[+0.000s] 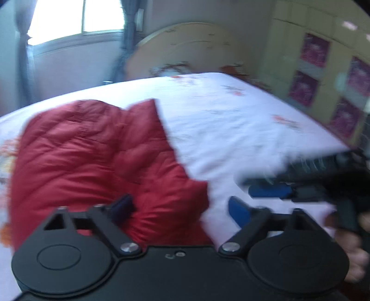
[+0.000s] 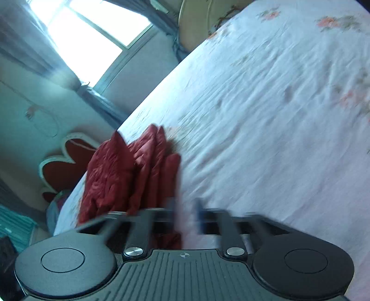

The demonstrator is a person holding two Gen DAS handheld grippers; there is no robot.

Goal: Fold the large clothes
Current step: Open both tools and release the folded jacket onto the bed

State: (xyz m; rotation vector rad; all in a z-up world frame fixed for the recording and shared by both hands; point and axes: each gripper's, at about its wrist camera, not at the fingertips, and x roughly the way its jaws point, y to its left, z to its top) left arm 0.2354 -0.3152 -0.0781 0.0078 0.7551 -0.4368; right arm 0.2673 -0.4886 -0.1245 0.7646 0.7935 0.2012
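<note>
Nearest the left wrist camera, the left gripper (image 1: 182, 209) is hanging with its jaws spread wide, nothing pinched between them; one blue-padded finger is sitting over the red quilted jacket (image 1: 97, 159) and the other over the white flowered bedsheet (image 1: 231, 120). That jacket is lying bunched on the near left part of the bed, its edge running diagonally across the sheet. To the right in this view, the right gripper (image 1: 261, 186) is reaching in from the side with a hand (image 1: 353, 254) wrapping its grip. Seen from the right wrist, the right gripper (image 2: 187, 213) is blurring, jaws standing apart and empty, with the jacket (image 2: 129, 176) lying just beyond its left finger near the bed's edge. A cream headboard (image 1: 185, 51) and a bright window (image 1: 76, 16) are showing beyond
</note>
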